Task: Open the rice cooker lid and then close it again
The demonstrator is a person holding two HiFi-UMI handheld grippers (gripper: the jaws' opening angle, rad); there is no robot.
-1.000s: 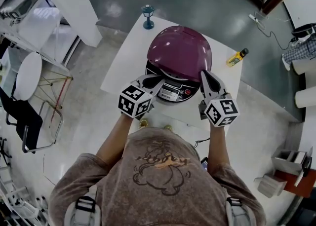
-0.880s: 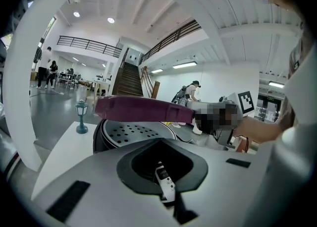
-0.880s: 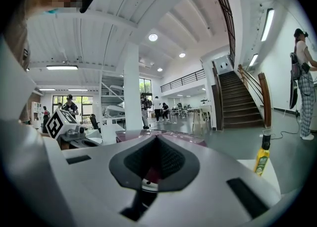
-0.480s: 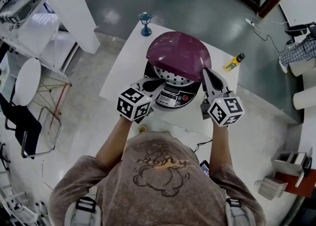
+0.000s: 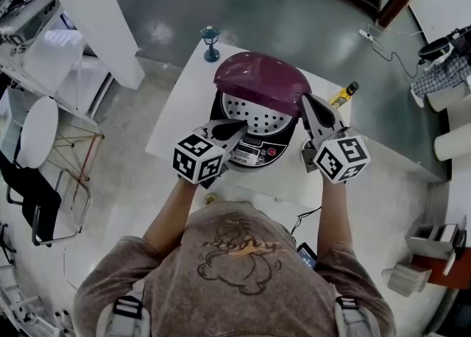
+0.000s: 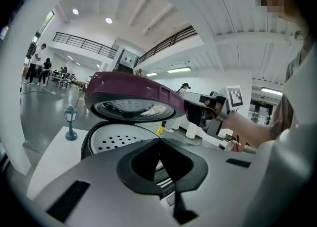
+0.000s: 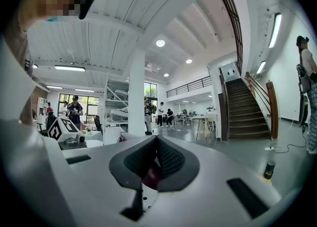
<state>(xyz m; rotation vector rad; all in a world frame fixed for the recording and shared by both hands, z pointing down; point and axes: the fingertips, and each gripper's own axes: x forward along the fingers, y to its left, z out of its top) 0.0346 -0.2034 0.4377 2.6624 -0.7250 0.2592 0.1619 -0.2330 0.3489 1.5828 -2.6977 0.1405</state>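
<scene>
Right gripper (image 5: 307,101), 2 jaws together, empty, is set at the half-raised lid's (image 5: 261,78) right edge; left gripper (image 5: 237,124), likewise closed, is held below its front; the right is judged nearer.

The round black-and-silver rice cooker (image 5: 254,144) stands mid-way on the white square counter (image 5: 180,104). Its domed maroon plastic lid (image 5: 261,82) is tilted above the cooker, open toward the near side. The small dark lamp-post figurine (image 5: 211,41) is behind the cooker to the left. The yellow plastic bottle (image 5: 342,94) is right of the cooker, at the counter's edge. The left gripper (image 5: 239,123) is at the cooker's near-left front. The right gripper (image 5: 305,100) is at the cooker's right, by the lid's rim.
</scene>
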